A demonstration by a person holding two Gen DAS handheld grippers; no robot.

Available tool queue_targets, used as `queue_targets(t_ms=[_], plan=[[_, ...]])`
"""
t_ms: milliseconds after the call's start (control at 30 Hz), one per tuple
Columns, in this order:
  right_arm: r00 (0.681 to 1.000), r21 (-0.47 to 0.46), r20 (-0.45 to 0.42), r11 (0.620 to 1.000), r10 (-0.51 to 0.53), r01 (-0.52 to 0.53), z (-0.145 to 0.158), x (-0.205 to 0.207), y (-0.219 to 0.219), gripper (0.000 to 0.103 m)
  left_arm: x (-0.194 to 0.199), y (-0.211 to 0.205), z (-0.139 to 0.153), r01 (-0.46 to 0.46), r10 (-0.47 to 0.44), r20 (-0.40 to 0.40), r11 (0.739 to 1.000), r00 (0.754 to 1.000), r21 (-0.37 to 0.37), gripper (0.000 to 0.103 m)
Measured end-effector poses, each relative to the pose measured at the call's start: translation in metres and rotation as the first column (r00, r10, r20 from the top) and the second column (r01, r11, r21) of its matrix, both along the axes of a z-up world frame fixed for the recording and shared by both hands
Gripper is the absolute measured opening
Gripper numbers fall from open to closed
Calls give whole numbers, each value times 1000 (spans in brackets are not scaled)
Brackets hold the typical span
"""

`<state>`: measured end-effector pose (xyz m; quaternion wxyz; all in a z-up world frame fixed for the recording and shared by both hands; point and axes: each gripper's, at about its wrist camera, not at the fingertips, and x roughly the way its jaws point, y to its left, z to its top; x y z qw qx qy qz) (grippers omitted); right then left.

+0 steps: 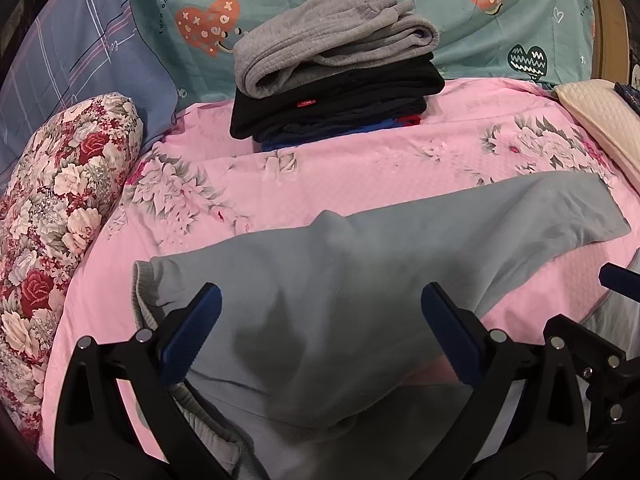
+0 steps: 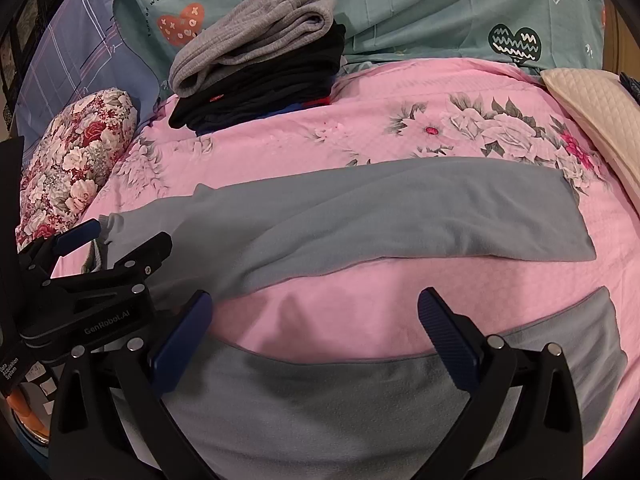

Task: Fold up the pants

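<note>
Grey-blue pants (image 1: 360,264) lie spread on the pink floral bedspread (image 1: 360,160). One leg (image 2: 400,216) stretches to the right; the other leg (image 2: 360,400) lies nearer, under my right gripper. The ribbed waistband (image 1: 140,296) is at the left. My left gripper (image 1: 320,336) is open, just above the seat of the pants. My right gripper (image 2: 316,340) is open above the near leg's edge. The left gripper also shows in the right wrist view (image 2: 116,240), open near the waistband.
A stack of folded pants (image 1: 336,80), grey on top of black and blue, sits at the back of the bed. A floral bolster (image 1: 60,216) lies at the left, a cream quilted pillow (image 1: 600,120) at the right, teal bedding (image 1: 480,20) behind.
</note>
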<state>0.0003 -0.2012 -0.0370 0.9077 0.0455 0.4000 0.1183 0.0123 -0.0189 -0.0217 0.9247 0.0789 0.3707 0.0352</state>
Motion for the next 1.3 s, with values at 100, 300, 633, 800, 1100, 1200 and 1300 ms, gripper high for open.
queue_targets(t_ms=[100, 300, 633, 800, 1100, 1200, 1300], plan=[[1000, -1, 0, 1000, 0, 0, 0, 0, 0, 102, 0, 0, 0, 1, -1, 1, 1000, 1000, 2, 101], [1000, -1, 1, 1000, 0, 0, 0, 0, 0, 102, -1, 0, 0, 3, -3, 1, 1000, 1000, 6, 101], [1000, -2, 0, 1000, 2, -2, 0, 0, 1, 102, -1, 0, 0, 3, -3, 1, 1000, 1000, 5, 101], [1000, -3, 1, 1000, 1, -1, 0, 0, 1, 102, -1, 0, 0, 8, -8, 1, 1000, 1000, 1, 101], [1000, 29, 27, 1000, -10, 9, 11, -5, -5, 102, -49, 58, 46, -40, 44, 45, 996, 998, -85, 101], [1000, 45, 27, 999, 11, -12, 16, -8, -4, 102, -70, 87, 41, -58, 54, -39, 990, 998, -126, 101], [999, 21, 46, 1000, 14, -15, 19, -12, 0, 102, -88, 95, 22, -72, 59, -123, 992, 991, -105, 101]])
